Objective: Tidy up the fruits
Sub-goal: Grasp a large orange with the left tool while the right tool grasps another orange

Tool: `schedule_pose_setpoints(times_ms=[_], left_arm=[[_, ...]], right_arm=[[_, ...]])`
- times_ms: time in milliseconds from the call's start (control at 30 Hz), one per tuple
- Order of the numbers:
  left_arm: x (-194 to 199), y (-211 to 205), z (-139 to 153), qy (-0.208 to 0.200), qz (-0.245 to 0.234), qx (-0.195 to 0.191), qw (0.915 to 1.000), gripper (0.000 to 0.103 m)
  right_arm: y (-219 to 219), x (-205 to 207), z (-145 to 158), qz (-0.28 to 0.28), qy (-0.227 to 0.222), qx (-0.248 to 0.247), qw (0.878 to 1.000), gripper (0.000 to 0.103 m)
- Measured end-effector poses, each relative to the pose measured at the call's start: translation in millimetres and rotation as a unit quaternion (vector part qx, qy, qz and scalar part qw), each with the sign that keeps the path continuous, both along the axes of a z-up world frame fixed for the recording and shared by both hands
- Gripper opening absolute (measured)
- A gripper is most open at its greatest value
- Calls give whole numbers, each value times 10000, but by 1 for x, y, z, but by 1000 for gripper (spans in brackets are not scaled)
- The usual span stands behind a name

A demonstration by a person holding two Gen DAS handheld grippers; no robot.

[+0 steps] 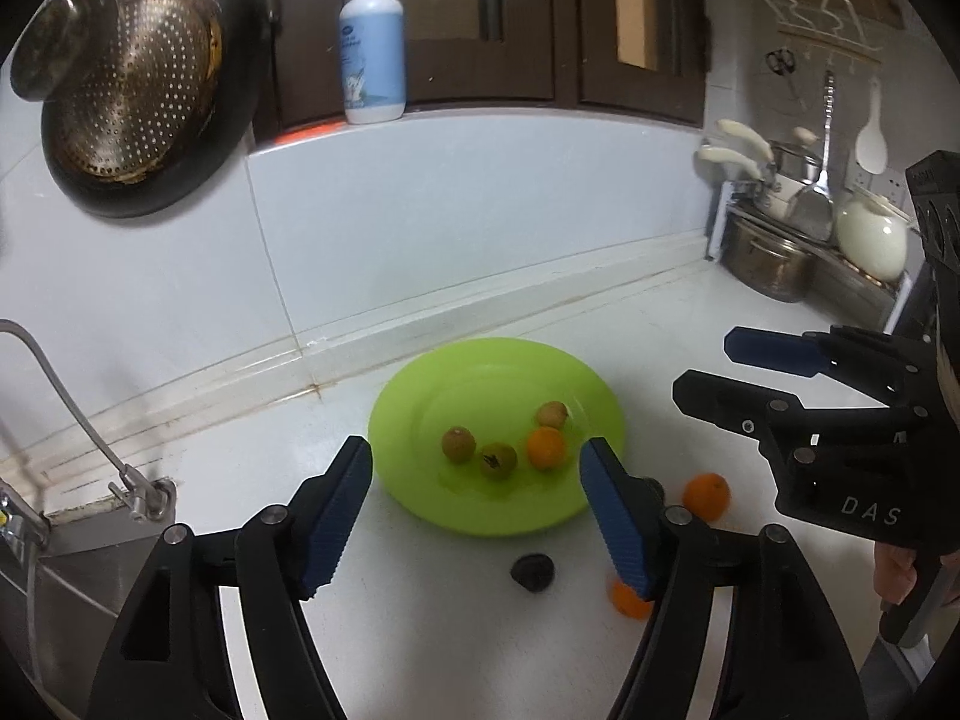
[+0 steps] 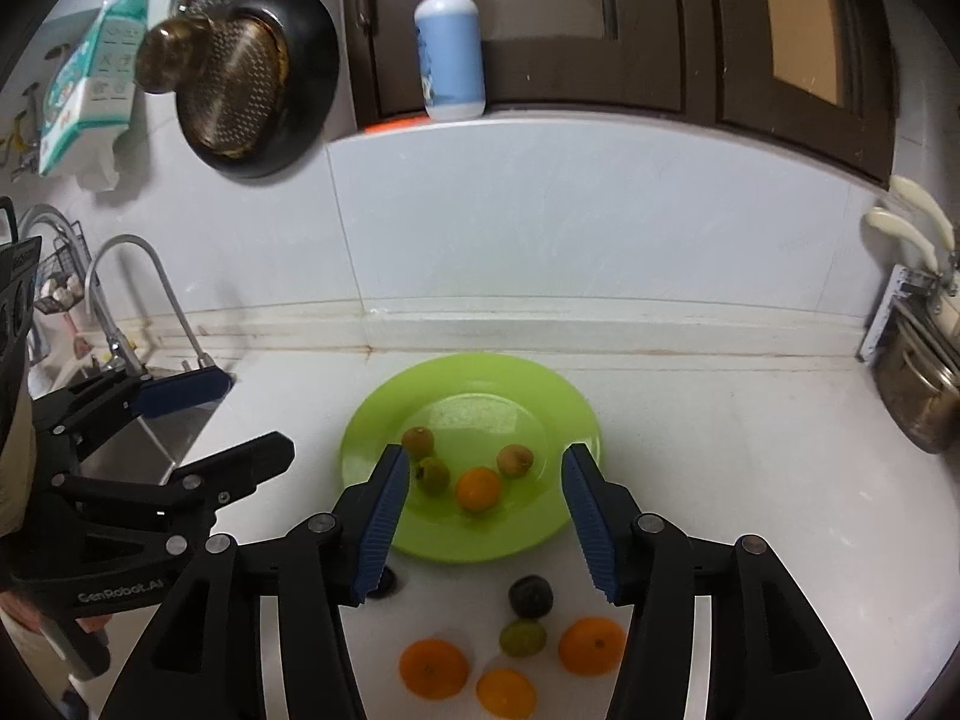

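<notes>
A home kitchen, by the sink.
We see a white worktop (image 2: 750,450) against a tiled wall, a faucet (image 2: 129,294) over the sink at its left edge, a pan (image 1: 150,102) hanging on the wall, pots (image 1: 768,258) at the right corner, and a soap bottle (image 2: 449,54) on the ledge.

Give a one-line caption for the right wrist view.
Open tongs hover over a green plate of fruit.

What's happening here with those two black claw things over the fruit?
A person holds a two-finger gripper in each hand, sorting fruit onto a round lime-green plate. The left gripper and right gripper hover open and empty. One small orange and three small brownish-green fruits lie on the plate; three oranges, a green fruit and a dark fruit wait on the white counter.
</notes>
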State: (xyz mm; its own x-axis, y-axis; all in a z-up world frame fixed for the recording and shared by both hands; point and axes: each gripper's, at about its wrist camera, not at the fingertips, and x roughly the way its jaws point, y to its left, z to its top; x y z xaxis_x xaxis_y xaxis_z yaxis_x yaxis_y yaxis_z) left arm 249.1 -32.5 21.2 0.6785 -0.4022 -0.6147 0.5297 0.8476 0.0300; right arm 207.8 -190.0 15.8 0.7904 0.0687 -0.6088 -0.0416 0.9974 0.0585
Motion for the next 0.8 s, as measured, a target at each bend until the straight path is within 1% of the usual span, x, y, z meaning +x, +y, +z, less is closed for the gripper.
schedule_pose_setpoints(times_ms=[133,200,367,600,800], left_arm=[[-17,4,-1,11,-52,-59,10000,73],[-24,5,-2,0,-59,-93,9999,76],[-43,3,-6,-97,-155,-42,9998,78],[-65,-1,-13,-287,-327,-40,9990,79],[-80,-12,-23,-498,-601,126,9969,80]], right_arm=[[4,-20,3,27,-116,-83,9999,54],[6,-28,3,32,-176,-141,9997,54],[7,-49,3,20,-269,-242,9993,54],[6,-70,-10,91,-92,-231,9996,54],[0,-82,-24,143,70,-269,9995,54]])
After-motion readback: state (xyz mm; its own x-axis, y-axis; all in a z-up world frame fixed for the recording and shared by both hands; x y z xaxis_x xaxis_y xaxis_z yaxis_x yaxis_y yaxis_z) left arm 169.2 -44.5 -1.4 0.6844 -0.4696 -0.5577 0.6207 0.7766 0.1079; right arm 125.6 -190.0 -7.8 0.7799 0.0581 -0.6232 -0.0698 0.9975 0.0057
